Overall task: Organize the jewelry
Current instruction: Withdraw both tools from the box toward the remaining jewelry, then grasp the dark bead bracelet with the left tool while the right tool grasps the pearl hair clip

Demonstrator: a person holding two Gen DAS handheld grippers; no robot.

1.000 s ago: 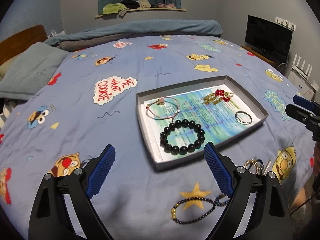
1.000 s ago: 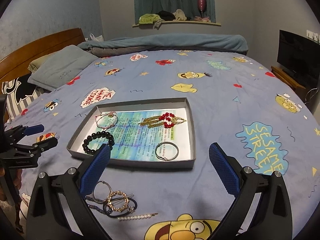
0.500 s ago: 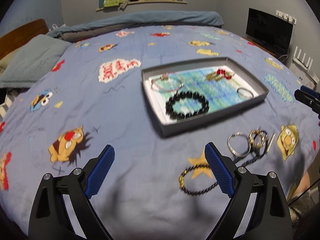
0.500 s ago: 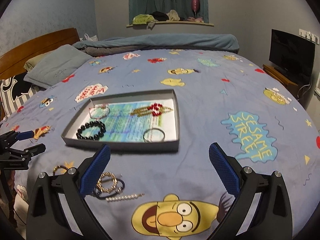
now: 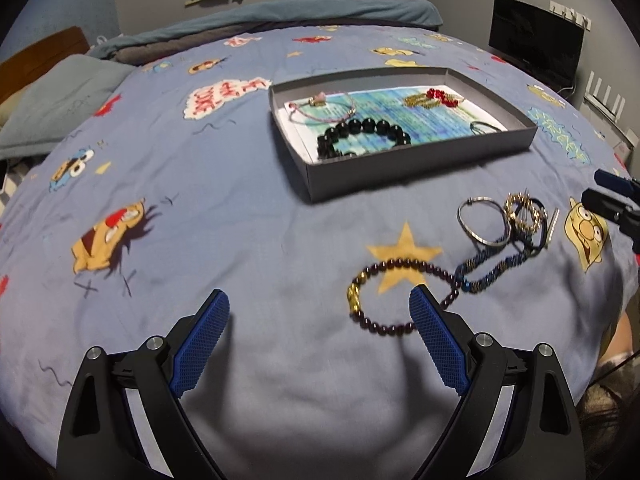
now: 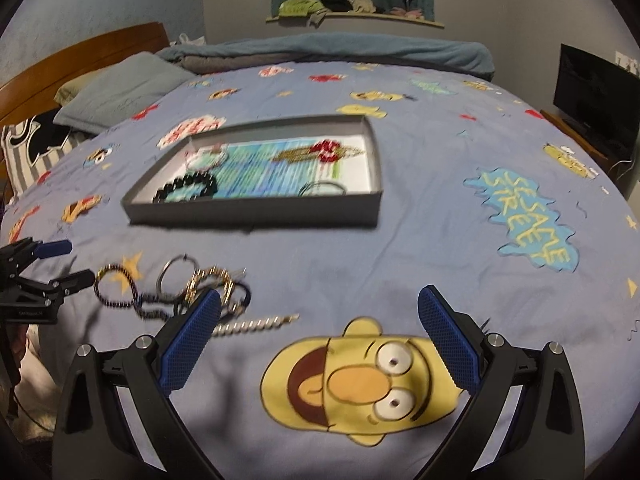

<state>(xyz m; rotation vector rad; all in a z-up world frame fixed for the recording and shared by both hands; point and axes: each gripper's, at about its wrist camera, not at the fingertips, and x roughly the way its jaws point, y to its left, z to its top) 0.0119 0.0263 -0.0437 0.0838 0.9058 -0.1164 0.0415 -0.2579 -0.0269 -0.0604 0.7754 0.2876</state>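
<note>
While both hand-held grippers hover low over the bed (image 5: pixel 248 216), I see my left hand-held gripper (image 5: pixel 319 314) spread wide with nothing between its blue pads, and my right hand-held gripper (image 6: pixel 319 308) just as wide and equally empty.

On the blue cartoon-print cover sits a shallow grey tray (image 5: pixel 420 164) lined with a blue-green printed sheet. Inside it I can make out a black bead bracelet (image 5: pixel 362 136) near the front left, a thin pink bracelet (image 5: pixel 320 108) behind it, a red-and-gold piece (image 5: pixel 434 97) at the back right, and a dark ring-shaped bangle (image 5: pixel 482 127) near the front right wall.

Loose pieces lie on the cover in front of the tray. A dark purple bead bracelet (image 5: pixel 394 296) with a gold charm rests over a yellow star print, its loop just beside my left gripper's right fingertip (image 5: pixel 424 304). Next to it lie a dark braided strand (image 5: pixel 486 270), a silver hoop (image 5: pixel 482 220) and a gold spiky ring (image 5: pixel 522 212), tangled together. From the right wrist view, a pearl hair clip (image 6: pixel 256 324) lies just beside my right gripper's left fingertip (image 6: pixel 208 308).
</note>
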